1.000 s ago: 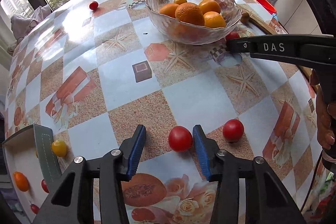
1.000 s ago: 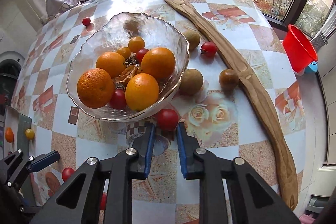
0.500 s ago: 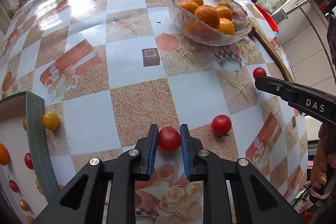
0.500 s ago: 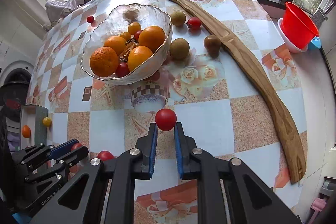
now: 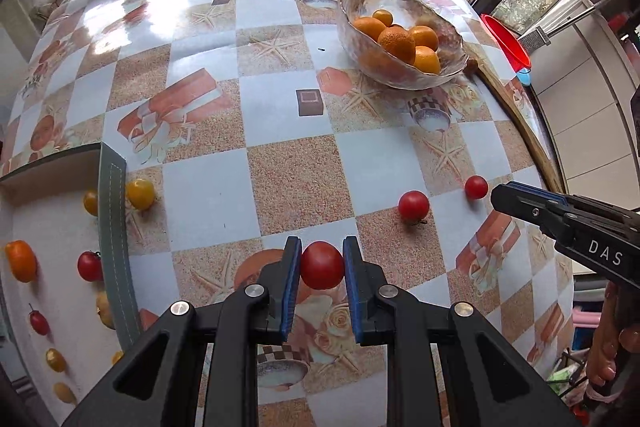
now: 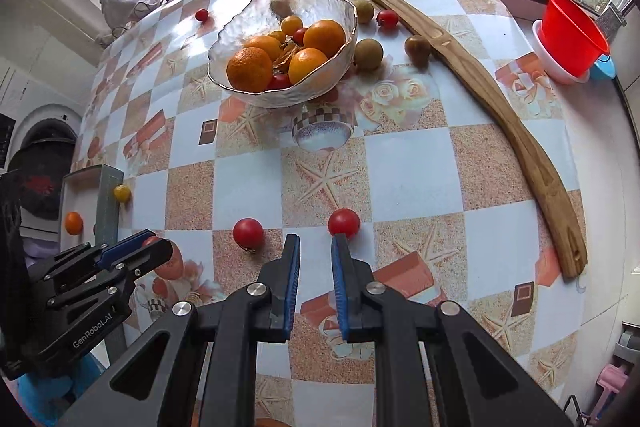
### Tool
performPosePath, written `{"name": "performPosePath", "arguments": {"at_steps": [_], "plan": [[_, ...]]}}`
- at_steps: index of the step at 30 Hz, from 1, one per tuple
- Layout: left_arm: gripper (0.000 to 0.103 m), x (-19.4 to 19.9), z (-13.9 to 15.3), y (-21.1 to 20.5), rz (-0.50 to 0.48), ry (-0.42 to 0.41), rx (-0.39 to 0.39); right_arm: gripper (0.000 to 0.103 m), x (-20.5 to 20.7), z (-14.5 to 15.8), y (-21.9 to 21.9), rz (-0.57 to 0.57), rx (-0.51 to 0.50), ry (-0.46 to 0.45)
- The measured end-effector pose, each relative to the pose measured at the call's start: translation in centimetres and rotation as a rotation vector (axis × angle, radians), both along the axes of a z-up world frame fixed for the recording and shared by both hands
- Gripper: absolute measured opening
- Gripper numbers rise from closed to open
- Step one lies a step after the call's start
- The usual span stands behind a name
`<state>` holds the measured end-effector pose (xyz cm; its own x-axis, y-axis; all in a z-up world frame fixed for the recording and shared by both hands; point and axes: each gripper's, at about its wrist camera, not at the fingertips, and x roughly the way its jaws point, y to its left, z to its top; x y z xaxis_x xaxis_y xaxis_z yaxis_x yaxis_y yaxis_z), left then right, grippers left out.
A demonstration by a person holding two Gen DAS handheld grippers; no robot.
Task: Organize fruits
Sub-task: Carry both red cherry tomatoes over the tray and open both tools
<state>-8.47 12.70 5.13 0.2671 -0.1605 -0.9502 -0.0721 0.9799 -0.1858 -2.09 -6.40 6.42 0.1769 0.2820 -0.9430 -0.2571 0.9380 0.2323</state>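
The round red tomato (image 5: 322,265) sits pinched between the blue pads of the left gripper (image 5: 321,269), low in the left wrist view, over the checked bench (image 5: 208,195); the jaws press on both of its sides. The right gripper (image 6: 315,259) has its jaws drawn close with nothing between them; a second red tomato (image 6: 344,223) lies on the bench just past its tips; a third red tomato (image 6: 248,231) lies near it, to the left. A small yellow tomato (image 5: 140,193) rests just beside the grey-edged white tray (image 5: 112,211), which holds more little tomatoes. Farther off stands the clear glass bowl (image 6: 256,95) with oranges (image 6: 249,69) in it; a long wooden board (image 6: 480,83) lies beside it, and a red plastic tub (image 6: 568,39) is well apart, off the bench on the right.
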Motion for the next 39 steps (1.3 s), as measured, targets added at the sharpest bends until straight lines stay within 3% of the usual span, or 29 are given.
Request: {"name": "performPosePath", "arguments": {"at_steps": [11, 19, 22, 25, 30, 32, 35, 39], "plan": [[0.023, -3.3, 1.5, 3.9, 0.043, -0.031, 0.0, 0.018, -2.3, 1.3, 2.5, 0.011, 0.027, -0.017], [0.023, -5.4, 1.4, 5.8, 0.034, -0.024, -0.004, 0.02, -2.8, -1.2, -0.1, -0.143, -0.023, 0.027], [0.023, -5.8, 1.3, 6.0, 0.027, -0.02, -0.009, 0.029, -2.7, -2.0, -0.4, -0.154, -0.076, 0.016], [0.023, -5.9, 1.4, 6.0, 0.017, -0.022, -0.009, 0.045, -2.1, -2.2, 0.0, -0.141, -0.106, -0.021], [0.023, -6.0, 1.7, 6.0, 0.013, -0.026, -0.007, 0.046, -0.4, -3.5, 1.0, -0.141, -0.171, -0.035], [0.023, -6.1, 1.8, 6.1, 0.018, -0.027, -0.008, 0.042, 0.0, -3.9, 0.8, -0.157, -0.202, -0.031], [0.023, -6.4, 2.0, 6.4, 0.023, -0.029, -0.01, 0.021, 0.2, -4.2, -0.2, -0.18, -0.205, -0.009], [0.023, -6.7, 2.1, 6.6, 0.025, -0.028, -0.006, 0.021, 0.0, -4.3, -0.4, -0.15, -0.199, -0.001]]}}
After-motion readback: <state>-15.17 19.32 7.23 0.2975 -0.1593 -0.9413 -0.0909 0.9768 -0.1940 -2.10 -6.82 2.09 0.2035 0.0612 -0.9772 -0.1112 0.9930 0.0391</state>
